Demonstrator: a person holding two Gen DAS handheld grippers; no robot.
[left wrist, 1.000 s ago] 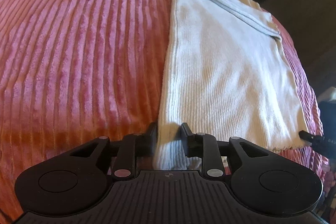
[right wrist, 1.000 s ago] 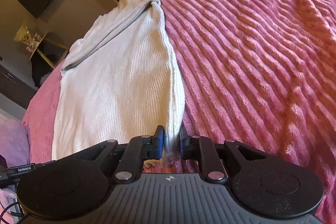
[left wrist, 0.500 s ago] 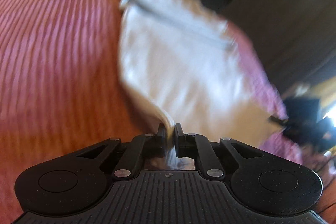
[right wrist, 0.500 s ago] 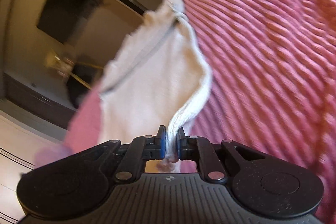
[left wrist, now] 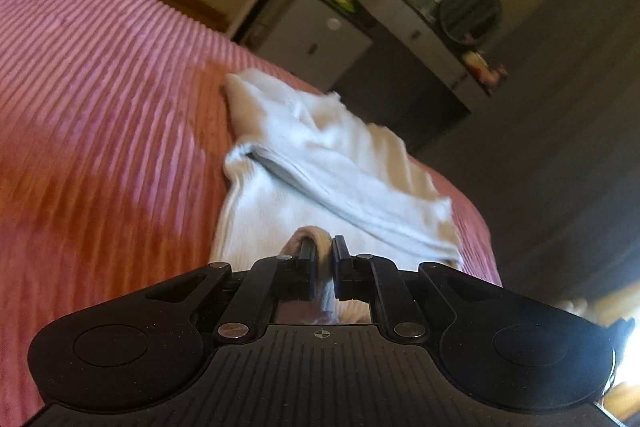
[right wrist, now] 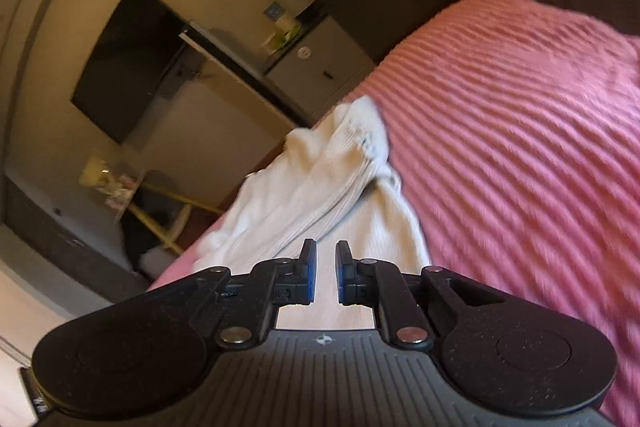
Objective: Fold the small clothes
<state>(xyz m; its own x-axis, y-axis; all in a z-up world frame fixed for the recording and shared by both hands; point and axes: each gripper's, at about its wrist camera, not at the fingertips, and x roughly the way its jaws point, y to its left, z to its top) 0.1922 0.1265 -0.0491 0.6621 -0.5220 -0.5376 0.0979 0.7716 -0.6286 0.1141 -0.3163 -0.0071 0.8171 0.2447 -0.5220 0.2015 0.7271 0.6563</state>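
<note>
A white ribbed top (left wrist: pixel 320 155) lies on the pink ribbed bedcover (left wrist: pixel 100 107), its sleeve folded across the far part. My left gripper (left wrist: pixel 323 247) is shut on the near hem, which bulges up between the pads. In the right wrist view the same top (right wrist: pixel 320 187) stretches away from my right gripper (right wrist: pixel 325 251). White cloth fills the narrow gap between its blue pads, so it is shut on the hem too. Both grippers hold the hem lifted above the rest of the top. The cloth beneath them is hidden.
The bedcover (right wrist: pixel 520 147) spreads wide to the right. Past the bed's far edge stand a white cabinet (left wrist: pixel 316 43), a round mirror (left wrist: pixel 470 11), a wall-mounted dark screen (right wrist: pixel 128 63) and a yellow-legged stand (right wrist: pixel 168 223). Dark floor lies to the right of the bed.
Both grippers closed on the near hem, lifted it and carried it forward over the top toward its far end. The views now tilt up, showing more of the room.
</note>
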